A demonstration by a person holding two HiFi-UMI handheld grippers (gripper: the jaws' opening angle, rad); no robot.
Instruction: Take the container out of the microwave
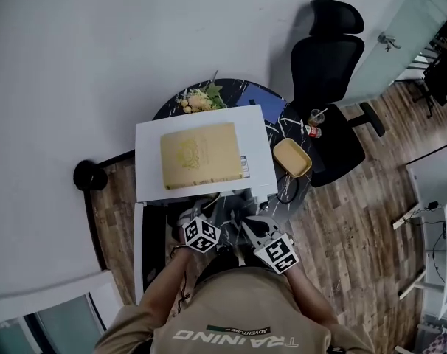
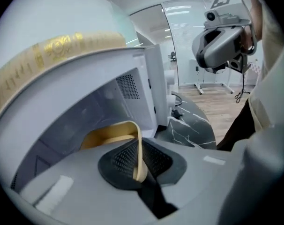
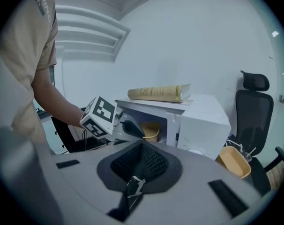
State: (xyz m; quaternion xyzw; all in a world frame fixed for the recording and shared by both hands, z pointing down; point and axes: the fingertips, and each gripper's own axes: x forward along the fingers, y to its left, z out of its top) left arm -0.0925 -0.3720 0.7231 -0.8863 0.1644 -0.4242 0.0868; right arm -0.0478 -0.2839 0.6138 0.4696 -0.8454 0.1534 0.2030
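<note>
Now I am gripping the yellow container (image 2: 107,136) by its near rim with my left gripper (image 2: 140,167), jaws clenched on the thin wall. The container is sitting inside the open microwave (image 2: 149,86). I judge the pull-out is only beginning. Next I should be drawing it straight back and level. My right gripper (image 3: 141,168) is waiting outside, jaws pressed together on nothing.

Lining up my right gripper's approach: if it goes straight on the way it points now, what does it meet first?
Probably the left gripper, shut on the rim of the yellow container in the open microwave; the container comes right behind it. Depth is hard to judge here.
</note>
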